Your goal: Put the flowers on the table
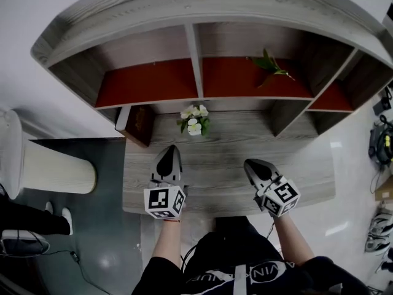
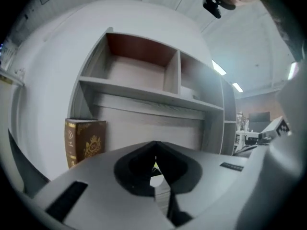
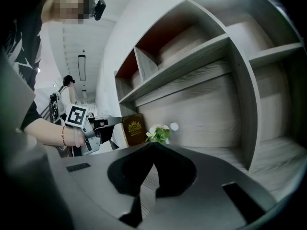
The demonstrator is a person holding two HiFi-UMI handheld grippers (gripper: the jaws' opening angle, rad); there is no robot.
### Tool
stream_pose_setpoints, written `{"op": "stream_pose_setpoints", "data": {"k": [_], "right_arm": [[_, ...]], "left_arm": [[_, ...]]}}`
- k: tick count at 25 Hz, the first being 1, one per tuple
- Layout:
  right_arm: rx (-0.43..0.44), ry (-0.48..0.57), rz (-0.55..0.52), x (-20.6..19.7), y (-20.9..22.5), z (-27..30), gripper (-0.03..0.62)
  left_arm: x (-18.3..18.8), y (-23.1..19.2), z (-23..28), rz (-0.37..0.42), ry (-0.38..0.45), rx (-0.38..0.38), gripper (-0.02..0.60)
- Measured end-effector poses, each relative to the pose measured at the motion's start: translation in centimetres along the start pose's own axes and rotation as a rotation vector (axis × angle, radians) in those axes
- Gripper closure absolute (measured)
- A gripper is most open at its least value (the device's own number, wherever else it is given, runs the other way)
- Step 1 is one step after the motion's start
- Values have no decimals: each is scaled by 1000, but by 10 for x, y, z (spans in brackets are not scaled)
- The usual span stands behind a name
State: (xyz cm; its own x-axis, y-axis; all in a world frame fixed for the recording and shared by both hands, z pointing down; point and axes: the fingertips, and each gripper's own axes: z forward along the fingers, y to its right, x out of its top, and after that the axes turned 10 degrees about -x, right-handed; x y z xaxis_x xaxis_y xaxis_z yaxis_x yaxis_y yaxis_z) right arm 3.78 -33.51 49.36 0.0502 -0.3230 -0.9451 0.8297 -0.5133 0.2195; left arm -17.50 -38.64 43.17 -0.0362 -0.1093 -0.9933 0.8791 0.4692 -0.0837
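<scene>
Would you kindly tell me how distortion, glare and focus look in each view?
Head view: fisheye bows the shelf into an arc, with glare on the floor at right. Left gripper view: dark corners, bright ceiling lights, book fairly sharp. Right gripper view: the shelf curves, flowers slightly soft.

book half hidden under shelf, spine unreadable

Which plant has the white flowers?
The bunch on the desk, near the brown book. The sprig up on the red shelf shows only green leaves.
</scene>
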Motion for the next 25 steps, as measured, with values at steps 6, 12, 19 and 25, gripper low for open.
{"op": "stream_pose_setpoints", "data": {"k": [6, 12, 19, 25], "right_arm": [[-7, 54, -51, 28, -3, -7, 584], [-3, 95, -85, 49, -11, -12, 584], [29, 170, -94, 74, -21, -17, 583], [19, 201, -110, 86, -18, -21, 584]], "left_arm": [[26, 2, -29, 103, 7, 45, 577], [38, 2, -50, 103, 7, 68, 577], [47, 8, -65, 56, 31, 62, 577], [51, 10, -72, 52, 38, 63, 577]]}}
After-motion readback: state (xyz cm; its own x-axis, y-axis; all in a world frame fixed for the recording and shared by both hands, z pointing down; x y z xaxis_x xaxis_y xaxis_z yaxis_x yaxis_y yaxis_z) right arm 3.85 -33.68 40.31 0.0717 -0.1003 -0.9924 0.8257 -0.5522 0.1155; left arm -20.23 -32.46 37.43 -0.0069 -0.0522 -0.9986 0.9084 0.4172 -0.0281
